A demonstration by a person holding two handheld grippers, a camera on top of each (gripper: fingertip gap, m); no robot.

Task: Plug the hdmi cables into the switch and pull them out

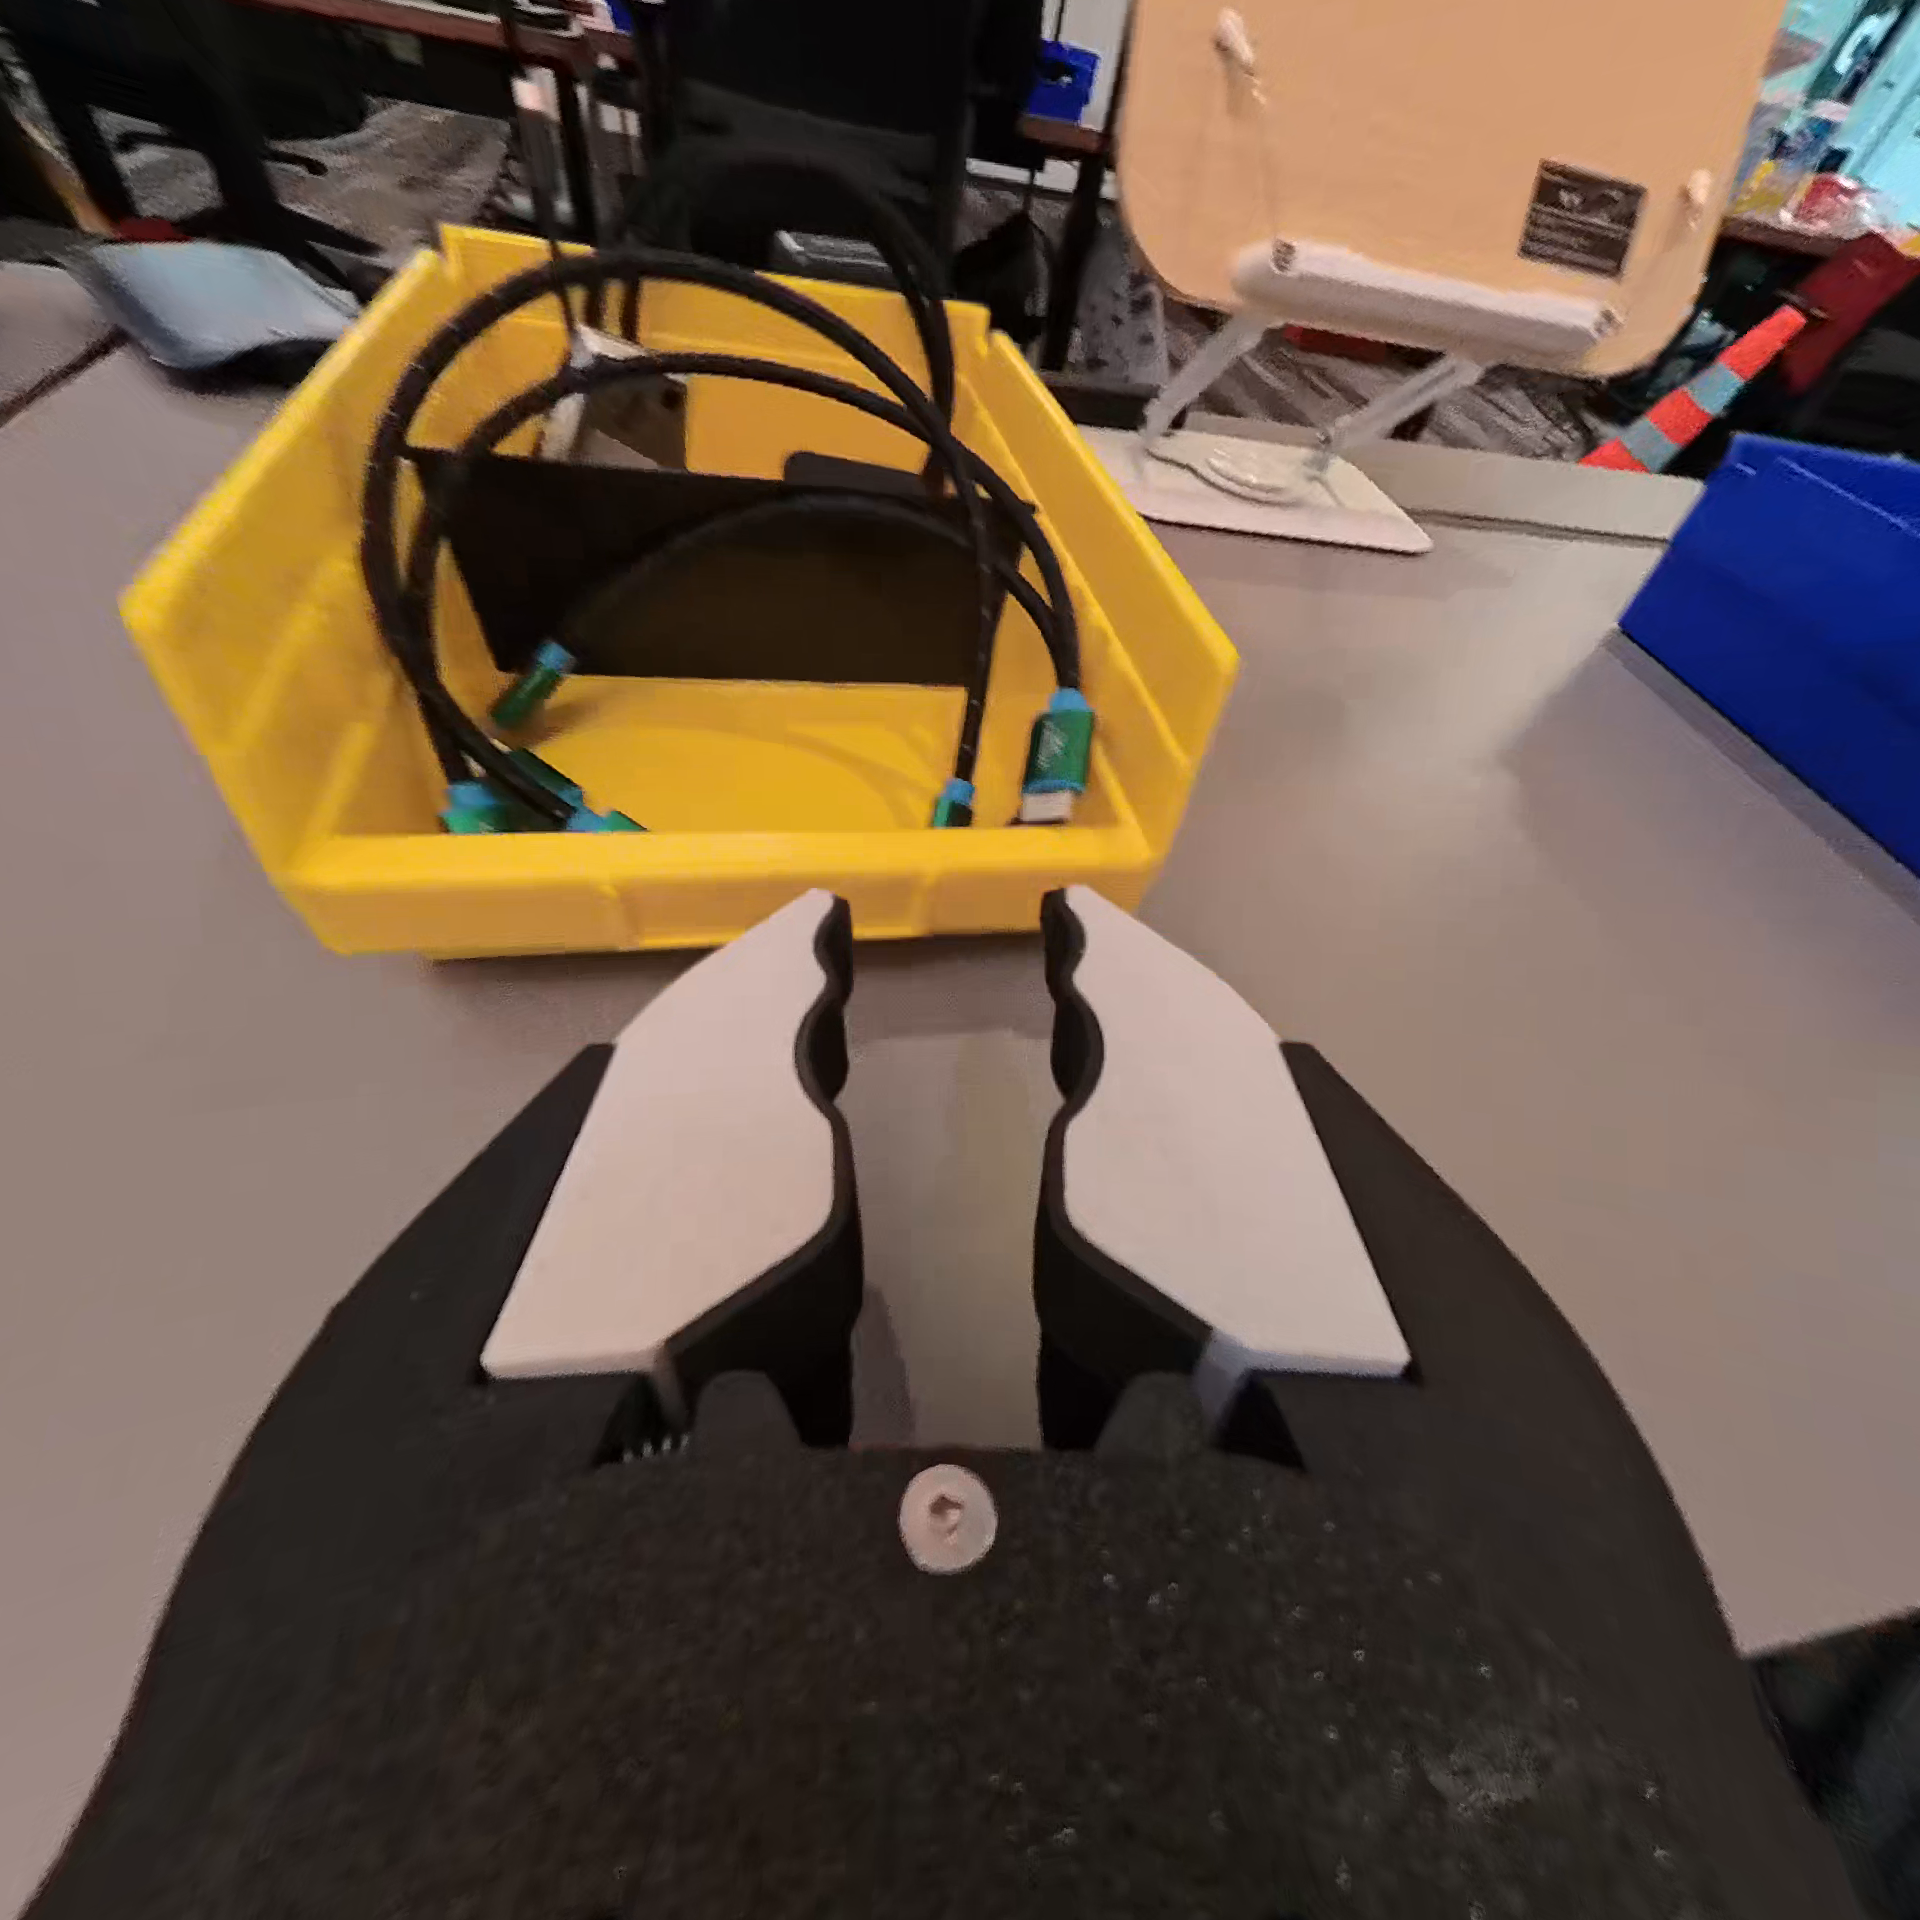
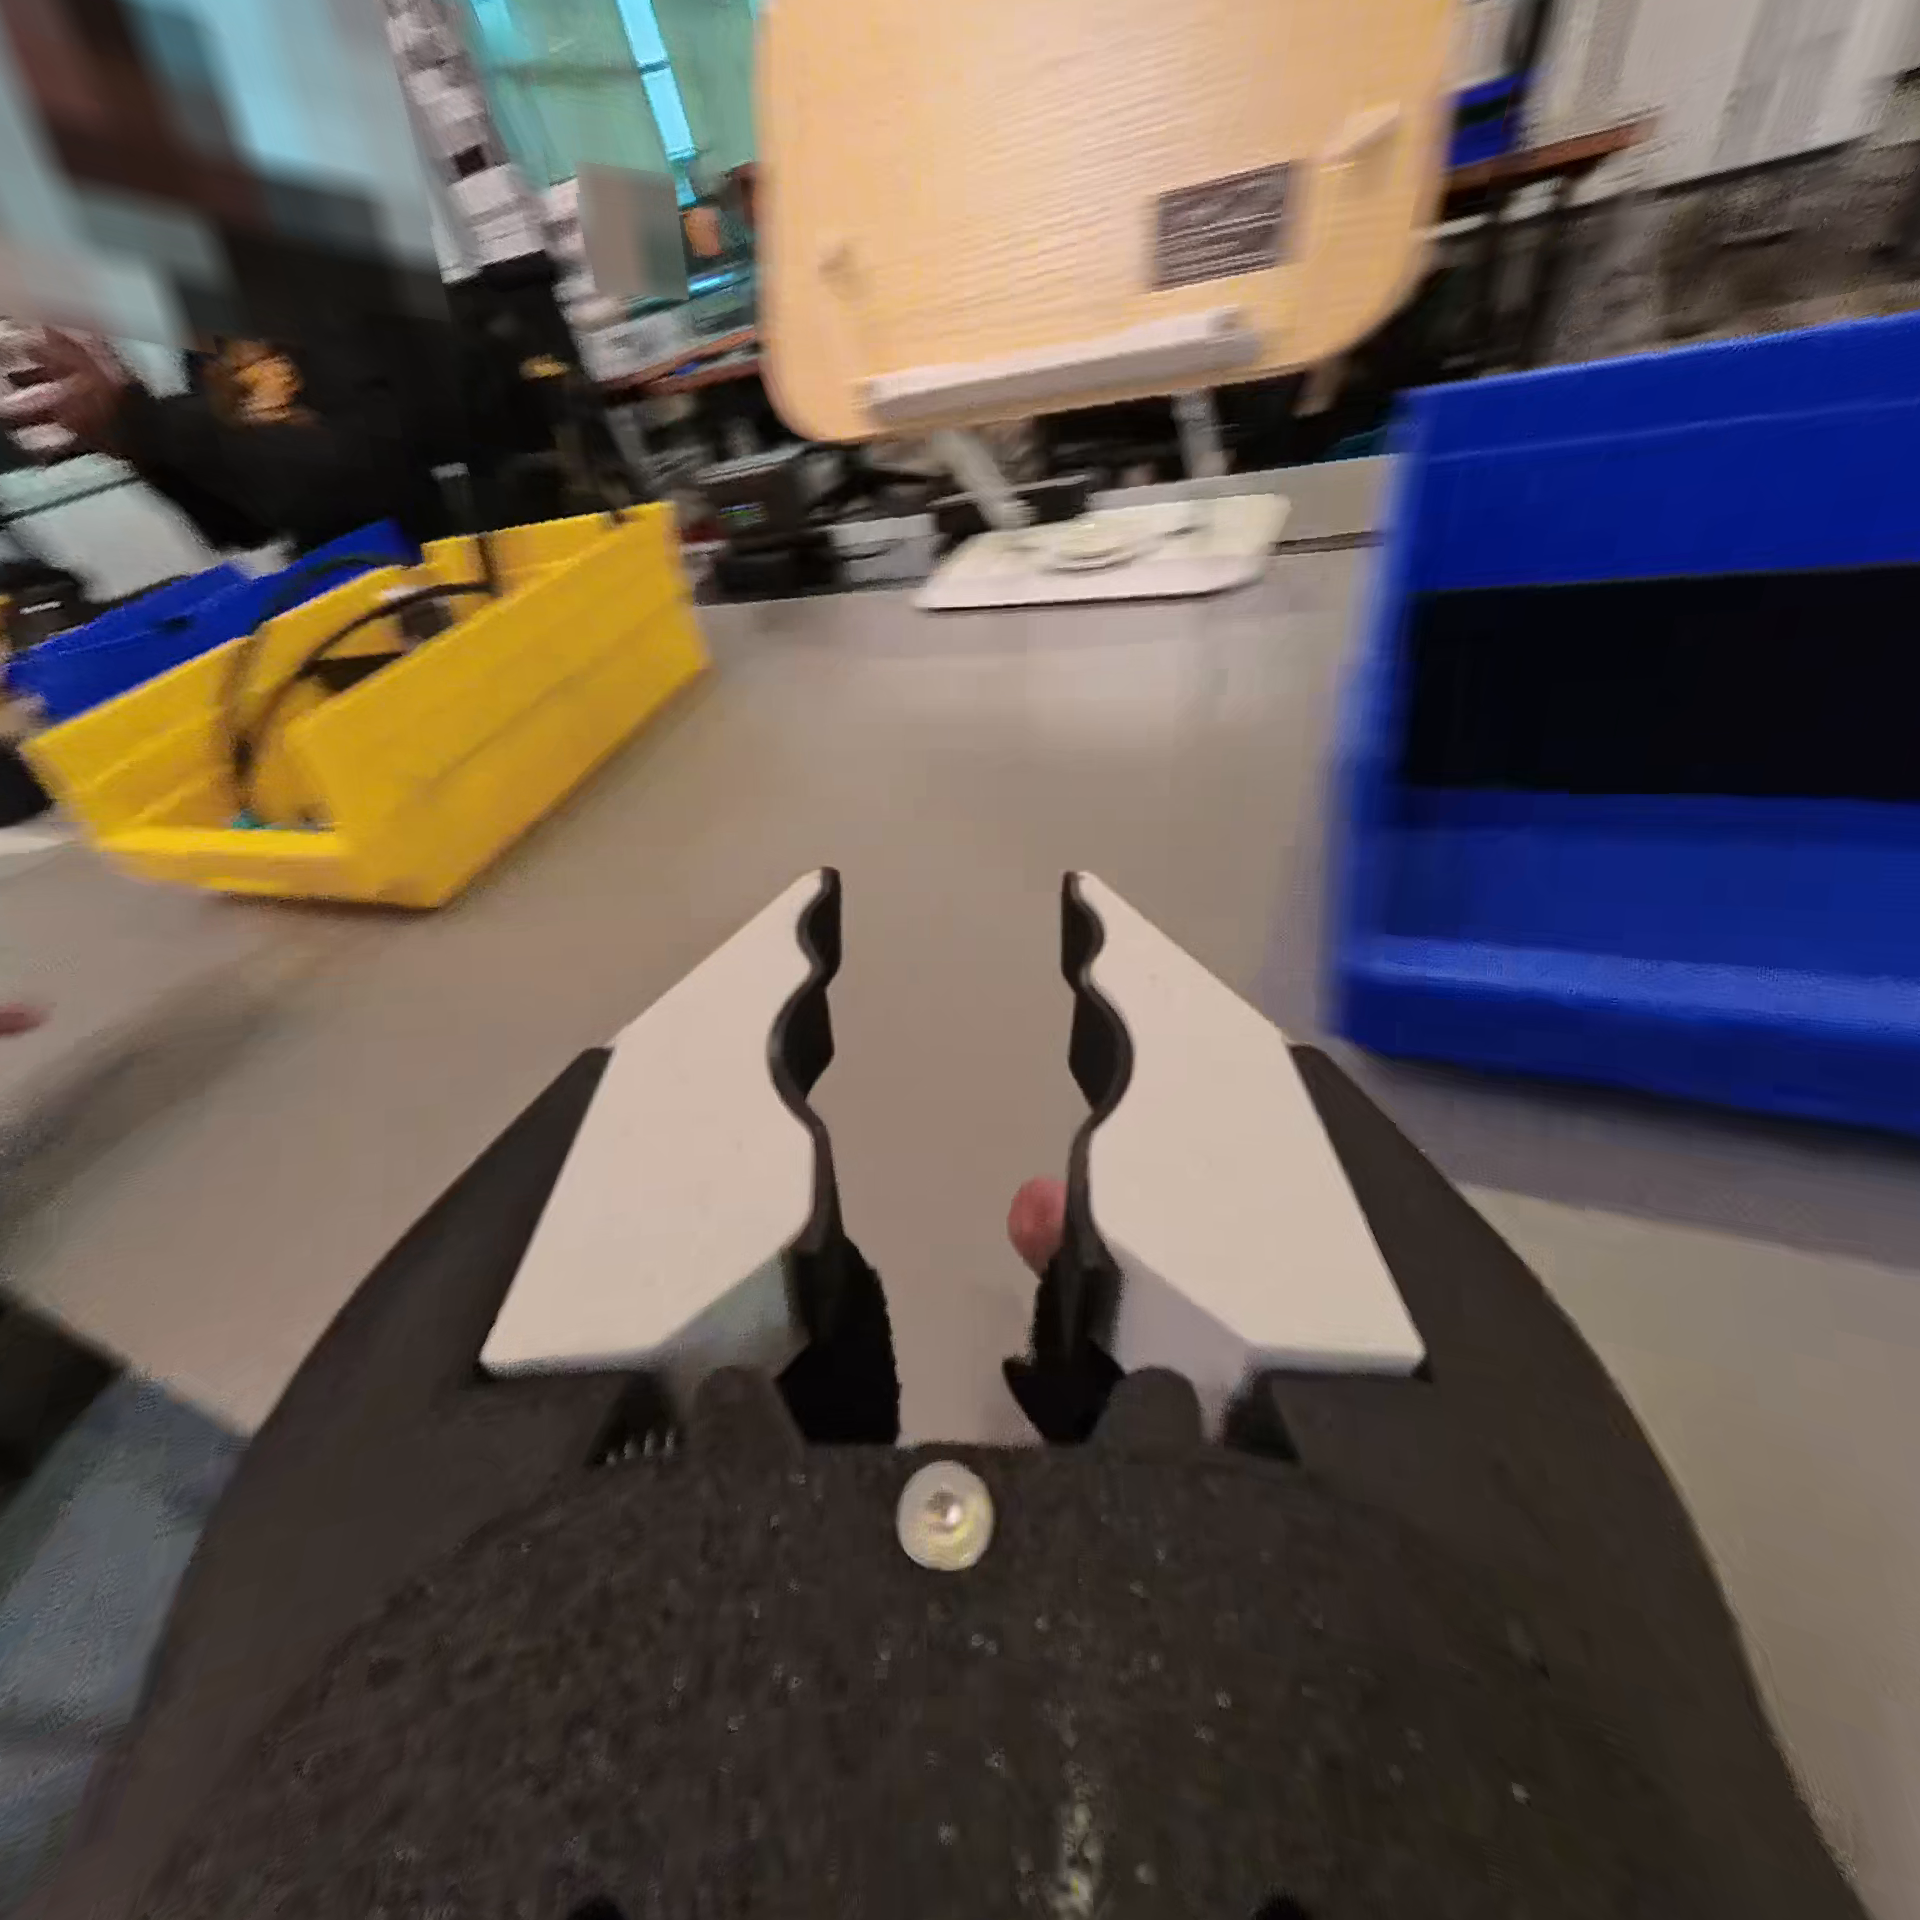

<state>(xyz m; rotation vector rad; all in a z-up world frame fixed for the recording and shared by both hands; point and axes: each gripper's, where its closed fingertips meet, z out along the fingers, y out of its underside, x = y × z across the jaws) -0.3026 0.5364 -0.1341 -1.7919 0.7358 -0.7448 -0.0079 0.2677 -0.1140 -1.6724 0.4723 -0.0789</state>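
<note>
A yellow bin [image 1: 727, 894] stands on the grey table and holds several black braided HDMI cables [image 1: 644, 312] with green and blue plugs [image 1: 1058, 758]. A black box [image 1: 665, 540], probably the switch, lies in the bin behind them. My left gripper [image 1: 945, 914] is open and empty, just in front of the bin's front wall. My right gripper [image 2: 951, 894] is open and empty over bare table. The yellow bin [image 2: 499, 748] shows to its left in the blurred right wrist view.
A blue bin [image 2: 1621, 956] stands to the right, its corner also in the left wrist view [image 1: 1787, 623]. A tan board on a white stand [image 1: 1434, 177] sits at the table's far edge. A person's arm [image 2: 208, 436] is in the background left. An orange cone [image 1: 1704, 395] stands beyond. One gripper's finger ends stand about 40 cm off the other's.
</note>
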